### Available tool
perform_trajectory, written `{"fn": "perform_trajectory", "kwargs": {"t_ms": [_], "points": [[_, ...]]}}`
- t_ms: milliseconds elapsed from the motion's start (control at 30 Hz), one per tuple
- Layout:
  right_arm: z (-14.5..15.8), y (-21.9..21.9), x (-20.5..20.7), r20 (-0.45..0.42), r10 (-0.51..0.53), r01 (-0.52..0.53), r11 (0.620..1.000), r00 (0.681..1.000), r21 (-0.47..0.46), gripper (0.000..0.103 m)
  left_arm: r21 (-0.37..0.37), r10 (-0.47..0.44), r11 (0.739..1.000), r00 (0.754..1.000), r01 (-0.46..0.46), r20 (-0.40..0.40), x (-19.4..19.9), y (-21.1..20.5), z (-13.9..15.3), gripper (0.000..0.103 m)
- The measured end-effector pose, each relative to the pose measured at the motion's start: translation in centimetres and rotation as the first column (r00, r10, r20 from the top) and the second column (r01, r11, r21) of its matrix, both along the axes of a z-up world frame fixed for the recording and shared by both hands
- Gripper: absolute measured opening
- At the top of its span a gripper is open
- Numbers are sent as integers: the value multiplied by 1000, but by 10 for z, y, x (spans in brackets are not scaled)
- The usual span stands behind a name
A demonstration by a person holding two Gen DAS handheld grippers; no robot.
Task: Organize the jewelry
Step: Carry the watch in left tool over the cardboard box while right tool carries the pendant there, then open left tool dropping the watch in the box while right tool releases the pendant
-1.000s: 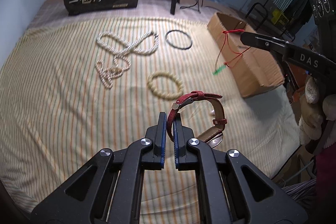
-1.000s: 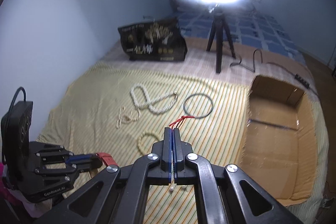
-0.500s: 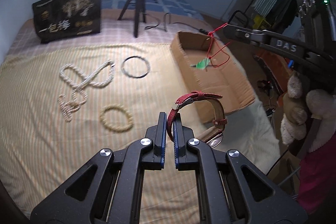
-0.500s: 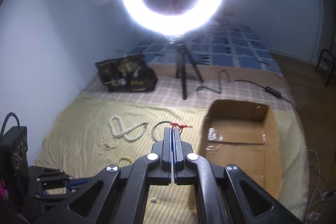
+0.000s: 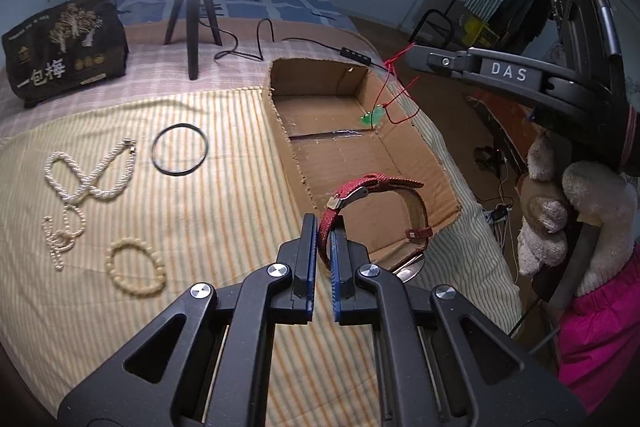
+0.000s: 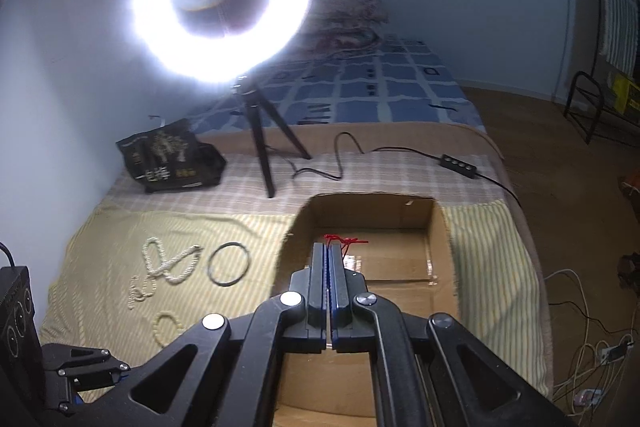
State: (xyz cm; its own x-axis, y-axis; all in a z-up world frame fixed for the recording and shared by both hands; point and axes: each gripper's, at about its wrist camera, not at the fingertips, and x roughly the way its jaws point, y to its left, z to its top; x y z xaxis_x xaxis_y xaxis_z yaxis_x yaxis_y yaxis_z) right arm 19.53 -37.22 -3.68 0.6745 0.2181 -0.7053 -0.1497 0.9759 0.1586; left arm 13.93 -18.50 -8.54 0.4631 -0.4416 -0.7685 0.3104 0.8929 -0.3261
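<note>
My left gripper is shut on the strap of a red watch, held above the near edge of an open cardboard box. My right gripper is shut on a red cord; in the left wrist view the cord hangs over the box with a green pendant at its end. The box lies below my right gripper. A pearl necklace, a black bangle and a cream bead bracelet lie on the striped cloth to the left.
A ring light on a tripod stands behind the box, with its cable and switch trailing right. A black printed bag sits at the back left. The bed edge and floor cables are at the right.
Both grippers have moved right toward the box. The right gripper now holds the cord and pendant over the box's inside; the watch now hangs over the box's near edge.
</note>
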Motion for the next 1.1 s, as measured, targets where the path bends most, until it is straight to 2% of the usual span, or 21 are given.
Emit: {"fn": "perform_trajectory", "kwargs": {"t_ms": [233,567,633,667,700,733,767,800,833,933,1100], "points": [[-15,-19,14,-22,-28,28,1000,999,2,0,15,-13,1000,1000,13,-13,17,-25,-17,4],[-33,-28,26,-52,-46,46,999,998,6,0,30,-60,998,998,61,-27,24,-43,-27,4],[-32,-28,27,-47,-44,44,999,998,7,1,43,-70,997,997,71,-25,25,-46,-27,7],[-32,-27,27,-45,-45,46,999,998,3,12,44,-70,997,997,71,-29,26,-47,-29,14],[-31,-27,27,-43,-45,45,999,998,0,21,39,-71,997,997,72,-36,27,-47,-30,26],[-30,-26,26,-35,-47,47,999,998,-4,37,38,-65,997,997,67,-44,27,-46,-31,34],[-29,-25,24,-27,-50,50,999,998,-8,43,35,-59,998,997,61,-45,27,-45,-30,48],[-28,-25,23,-22,-54,54,998,998,-15,43,31,-53,998,998,54,-37,27,-44,-29,53],[-27,-25,23,-21,-54,54,998,998,-17,47,34,-50,998,998,51,-30,26,-43,-28,53],[-24,-28,20,-5,-78,78,997,997,-24,72,41,-55,998,998,56,-27,25,-41,-26,53],[-12,-32,13,29,-111,112,993,993,-27,86,69,-52,996,999,53,-11,16,-33,-23,53]]}}
